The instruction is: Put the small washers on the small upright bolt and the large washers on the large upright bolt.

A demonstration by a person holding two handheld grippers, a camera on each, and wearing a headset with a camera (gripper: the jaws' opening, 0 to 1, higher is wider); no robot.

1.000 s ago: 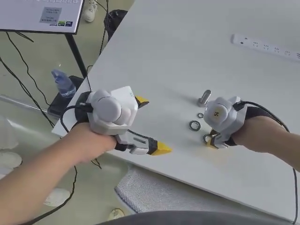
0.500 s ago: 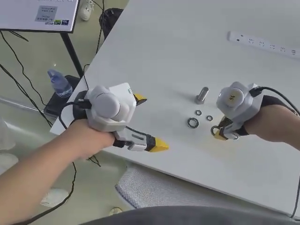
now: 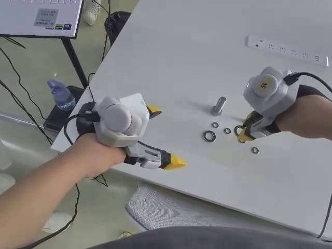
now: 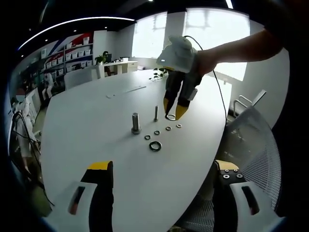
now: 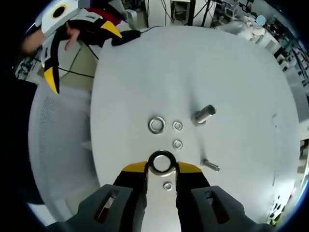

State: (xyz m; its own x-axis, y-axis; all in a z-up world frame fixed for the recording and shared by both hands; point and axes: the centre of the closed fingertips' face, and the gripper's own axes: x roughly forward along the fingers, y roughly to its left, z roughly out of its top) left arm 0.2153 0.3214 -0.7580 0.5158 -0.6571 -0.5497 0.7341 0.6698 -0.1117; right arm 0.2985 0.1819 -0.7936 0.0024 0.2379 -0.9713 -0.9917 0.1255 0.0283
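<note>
Right gripper (image 3: 243, 133): fingers (image 5: 135, 167) clenched on a large washer (image 5: 161, 162), pinched across the rim. That leaves the hole open, judged so that it can drop over a bolt. It is held low over the tabletop (image 3: 176, 57), near the loose parts and not yet over either bolt.

Large bolt (image 3: 219, 105): upright, in from the near edge, just beyond the loose washers.
Small bolt (image 5: 211, 166): upright, just beside the right gripper's fingers. Too small to tell whether anything sits on it.

Lying flat on the tabletop: a second large washer (image 3: 209, 136), with small washers (image 3: 215, 125) scattered near it, apart from one another.

Left gripper (image 3: 165, 136): fingers (image 4: 100, 170) spread wide with nothing between them. It sits over the near left corner, well apart from the work, presumably to leave the right side free.

Next step, judged: carry the held washer to the large bolt and centre its hole over the tip. Risk: a tilted washer may catch on the bolt's top.
</note>
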